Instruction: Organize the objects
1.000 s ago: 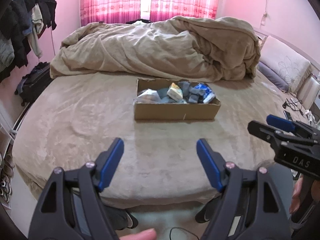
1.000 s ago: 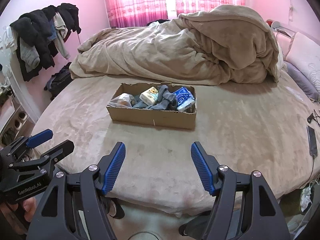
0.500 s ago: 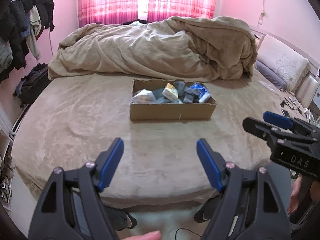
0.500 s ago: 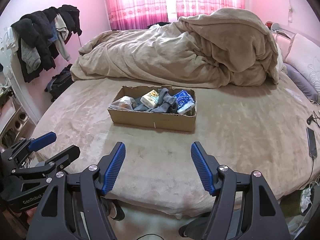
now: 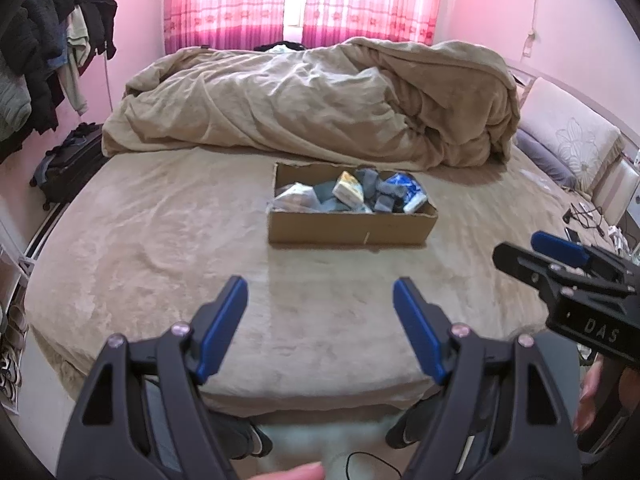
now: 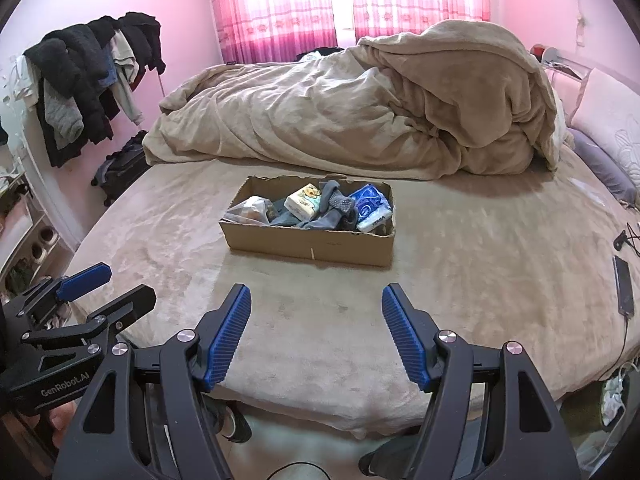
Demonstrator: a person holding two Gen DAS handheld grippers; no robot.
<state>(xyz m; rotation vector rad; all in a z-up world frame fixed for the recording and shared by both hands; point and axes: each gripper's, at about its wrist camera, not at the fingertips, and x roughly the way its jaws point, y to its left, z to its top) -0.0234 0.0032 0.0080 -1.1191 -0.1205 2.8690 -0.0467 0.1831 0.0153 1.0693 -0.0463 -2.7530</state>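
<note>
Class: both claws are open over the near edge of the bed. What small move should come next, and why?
Probably carry the right claw forward toward the cardboard box: both claws are open and empty, and the box with the jumbled items lies farther up the bed.

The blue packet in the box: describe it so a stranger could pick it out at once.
Start at the bed with its heaped beige duvet; an open cardboard box sits on the flat part in front of the heap. The blue packet lies at the box's right end, beside grey socks. It is the only blue-and-white wrapper; the cream packet further left is pale.
</note>
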